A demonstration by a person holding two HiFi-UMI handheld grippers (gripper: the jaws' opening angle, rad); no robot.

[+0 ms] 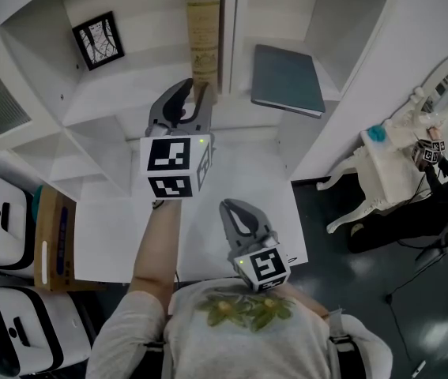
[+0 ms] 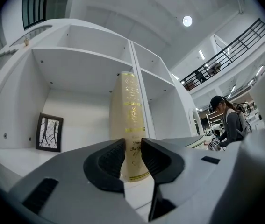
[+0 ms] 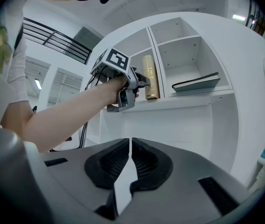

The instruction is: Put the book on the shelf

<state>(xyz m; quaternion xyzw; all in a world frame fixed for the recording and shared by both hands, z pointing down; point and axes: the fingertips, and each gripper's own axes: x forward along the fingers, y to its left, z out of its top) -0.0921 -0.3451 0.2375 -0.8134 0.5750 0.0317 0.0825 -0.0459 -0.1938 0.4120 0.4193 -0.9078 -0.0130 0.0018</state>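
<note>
A tall cream book (image 1: 204,38) with gold lettering stands upright on the white shelf (image 1: 121,105), against the divider; its spine (image 2: 132,120) faces me. My left gripper (image 1: 190,101) is at the foot of the spine, jaws a narrow gap apart. In the left gripper view the book shows through that gap, wider than the gap and just beyond the left gripper (image 2: 132,148) tips; the pads (image 2: 109,160) are bare. From the right gripper view the left gripper (image 3: 139,82) meets the book (image 3: 150,78) low on its left side. My right gripper (image 1: 243,215) hangs back near my chest, shut and empty.
A grey book (image 1: 287,81) lies flat in the compartment right of the divider. A framed picture (image 1: 99,39) leans at the back of the left compartment. A cardboard box (image 1: 54,235) and white machines (image 1: 2,219) stand at left, an ornate white table (image 1: 389,156) at right. A person (image 2: 228,120) stands far right.
</note>
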